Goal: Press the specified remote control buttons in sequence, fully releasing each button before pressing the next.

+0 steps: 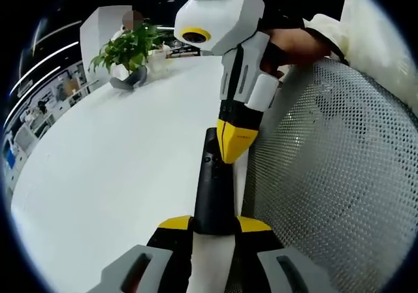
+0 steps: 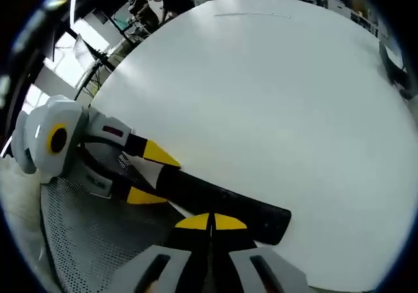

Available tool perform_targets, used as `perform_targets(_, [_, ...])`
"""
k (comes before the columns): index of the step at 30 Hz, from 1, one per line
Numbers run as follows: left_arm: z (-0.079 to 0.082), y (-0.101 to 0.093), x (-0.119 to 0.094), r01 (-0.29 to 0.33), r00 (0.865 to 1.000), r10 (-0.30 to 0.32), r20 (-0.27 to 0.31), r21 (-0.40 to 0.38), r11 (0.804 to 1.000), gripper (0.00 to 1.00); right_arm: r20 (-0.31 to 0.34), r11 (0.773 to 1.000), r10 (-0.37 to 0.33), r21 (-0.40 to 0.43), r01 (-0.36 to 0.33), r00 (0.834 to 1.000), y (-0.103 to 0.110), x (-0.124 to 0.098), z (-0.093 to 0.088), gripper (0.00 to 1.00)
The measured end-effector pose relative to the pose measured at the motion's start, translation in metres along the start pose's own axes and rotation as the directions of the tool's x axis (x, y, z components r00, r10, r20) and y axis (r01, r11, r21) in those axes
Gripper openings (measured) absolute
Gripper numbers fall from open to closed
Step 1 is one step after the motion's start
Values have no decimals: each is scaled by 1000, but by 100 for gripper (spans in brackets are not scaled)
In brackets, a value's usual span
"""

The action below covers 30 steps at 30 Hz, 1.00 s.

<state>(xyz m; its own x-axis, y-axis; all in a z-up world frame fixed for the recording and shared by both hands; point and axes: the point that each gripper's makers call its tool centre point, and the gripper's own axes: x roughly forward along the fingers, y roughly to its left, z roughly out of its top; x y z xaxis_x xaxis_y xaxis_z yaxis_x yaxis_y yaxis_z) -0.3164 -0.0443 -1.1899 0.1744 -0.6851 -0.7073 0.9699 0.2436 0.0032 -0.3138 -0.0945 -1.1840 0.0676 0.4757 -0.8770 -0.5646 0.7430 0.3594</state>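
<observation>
At the bottom centre of the left gripper view, your left gripper point(image 1: 214, 226) has its yellow-tipped jaws clamped on the near end of the remote control point(image 1: 213, 188), a slim black bar running up the frame over the white tabletop point(image 1: 111, 175), with the mesh chair back point(image 1: 333, 175) to its right. Your right gripper point(image 1: 235, 143) comes down from the upper centre, jaws together, tip resting on or just above the upper part of the remote; whether it touches a button you cannot tell. In the right gripper view the same remote point(image 2: 222, 201) lies across the lower centre, the right gripper point(image 2: 210, 222) at the bottom with tips closed together and the left gripper point(image 2: 147, 172) gripping from the lower left. Judge the remote as light, stiff and smooth-sided, so it may pivot or slip under a press. Keep hold by the long edges at the button-free end, and push straight down with modest force.
</observation>
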Motion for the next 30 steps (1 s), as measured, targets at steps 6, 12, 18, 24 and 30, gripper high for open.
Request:
perform_targets(6, [1,-3,1,9,1000,-9,3,2,1000,24,8,996,55,66,-55,998,3,-2,3,0])
perform_targets(12, [3,-5,3,15,1000,-16,5,19,1000,24,63,996,56,67,-60,996,2,-6,12,0])
perform_targets(18, [4,-6,4,16,1000,-16,9,14,1000,24,61,997,54,59,-58,997,3,-4,11,0])
perform_targets(24, [4,-5,4,13,1000,-13,14,11,1000,25,50,997,57,55,-59,997,3,-1,10,0])
perform_targets(30, [4,-5,5,13,1000,-13,17,10,1000,25,41,997,54,47,-56,998,2,1,9,0])
